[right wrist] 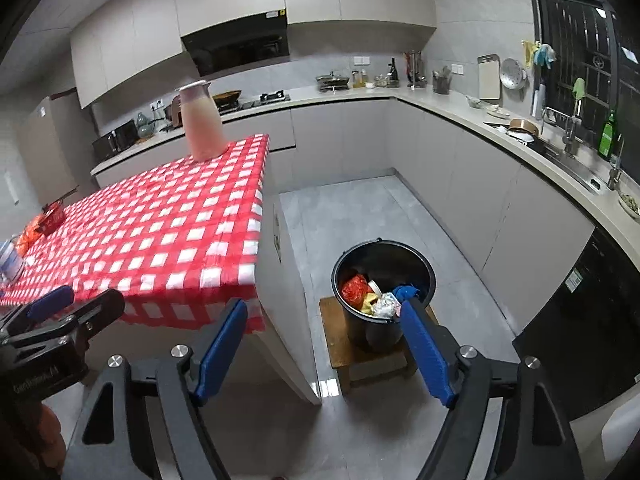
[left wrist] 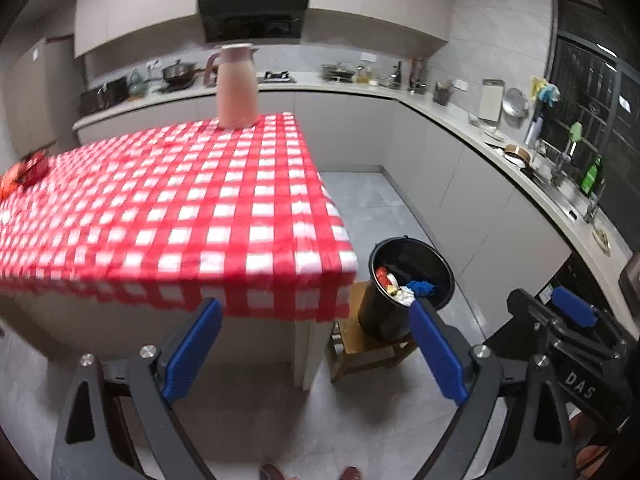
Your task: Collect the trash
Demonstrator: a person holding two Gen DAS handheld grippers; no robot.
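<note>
A black bin (left wrist: 412, 280) stands on a low wooden stool (left wrist: 360, 344) right of the table; it also shows in the right wrist view (right wrist: 384, 292). Red, white, yellow and blue trash (right wrist: 376, 292) lies inside it. My left gripper (left wrist: 316, 312) is open and empty, held back from the table's near edge. My right gripper (right wrist: 324, 312) is open and empty, held above the floor between table and bin. It appears at the right of the left wrist view (left wrist: 568, 316). Red items (right wrist: 44, 220) and a tin (right wrist: 10, 260) lie at the table's left end.
The table (left wrist: 180, 208) has a red and white checked cloth and carries a pink jug (left wrist: 236, 88). A kitchen counter (right wrist: 480, 120) with a sink and dishes runs along the back and right walls. Grey floor (right wrist: 360, 216) lies between.
</note>
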